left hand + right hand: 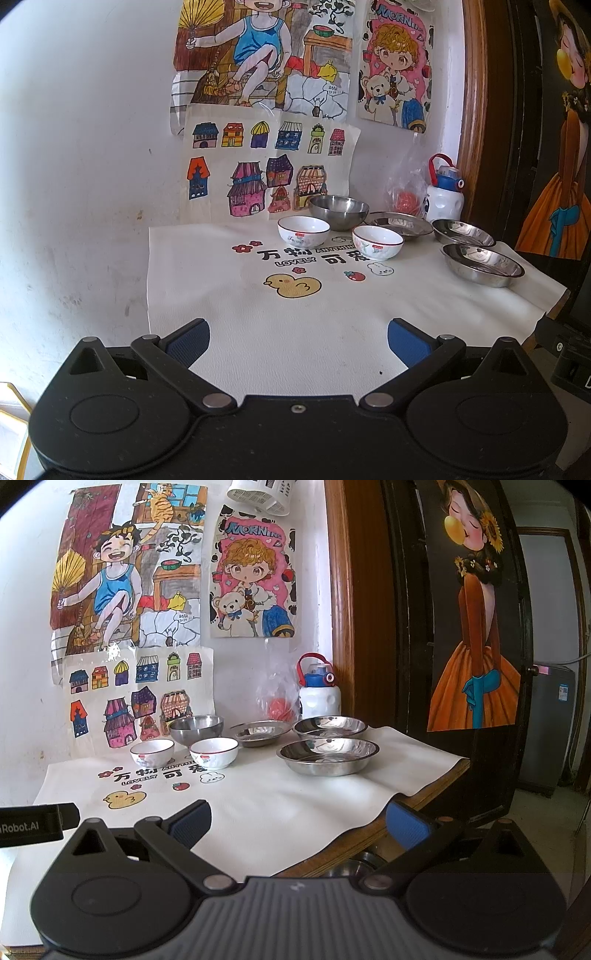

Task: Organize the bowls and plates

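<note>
Two white ceramic bowls with red rims stand side by side on the white table mat [258, 332]: the left bowl [303, 231] [151, 753] and the right bowl [377, 242] [214, 752]. Behind them sits a deep steel bowl [338, 211] [196, 730]. Three shallow steel plates lie to the right: a back one [400, 224] [260, 732], a middle one [463, 232] [330, 727] and a near one [482, 264] [328, 756]. My left gripper [298, 345] is open over the mat's near part, well short of the dishes. My right gripper [298, 825] is open above the table's near right edge.
A white and blue water bottle [445, 192] [319, 691] and a clear plastic bag [404, 188] with something red stand at the back right by the wooden door frame [345, 602]. Drawings [266, 55] cover the wall. More steel ware [351, 866] shows below the table edge.
</note>
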The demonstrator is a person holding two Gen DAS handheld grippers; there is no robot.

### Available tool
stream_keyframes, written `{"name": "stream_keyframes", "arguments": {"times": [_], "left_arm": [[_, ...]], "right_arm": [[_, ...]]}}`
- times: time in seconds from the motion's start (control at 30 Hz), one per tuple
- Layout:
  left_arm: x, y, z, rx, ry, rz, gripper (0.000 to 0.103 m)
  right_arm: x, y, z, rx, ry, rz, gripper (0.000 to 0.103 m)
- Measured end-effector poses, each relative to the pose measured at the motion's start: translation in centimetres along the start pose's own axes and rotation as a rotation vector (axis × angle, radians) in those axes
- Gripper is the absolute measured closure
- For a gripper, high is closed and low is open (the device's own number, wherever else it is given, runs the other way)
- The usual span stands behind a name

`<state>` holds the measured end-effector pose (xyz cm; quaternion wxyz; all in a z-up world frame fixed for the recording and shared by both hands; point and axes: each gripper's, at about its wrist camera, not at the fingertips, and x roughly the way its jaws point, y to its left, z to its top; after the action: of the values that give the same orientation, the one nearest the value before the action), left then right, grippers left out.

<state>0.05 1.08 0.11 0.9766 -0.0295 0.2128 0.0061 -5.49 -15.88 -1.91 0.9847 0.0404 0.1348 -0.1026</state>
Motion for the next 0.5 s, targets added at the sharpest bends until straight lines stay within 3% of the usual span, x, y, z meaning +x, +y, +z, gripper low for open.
{"name": "stream_keyframes", "arguments": {"times": [0.5], "left_arm": [[0.02, -0.06, -0.01, 0.0, 0.0, 0.0, 0.001]], "right_arm": [[0.11, 0.19, 0.02, -0.003, 0.0, 0.0, 0.0]]}}
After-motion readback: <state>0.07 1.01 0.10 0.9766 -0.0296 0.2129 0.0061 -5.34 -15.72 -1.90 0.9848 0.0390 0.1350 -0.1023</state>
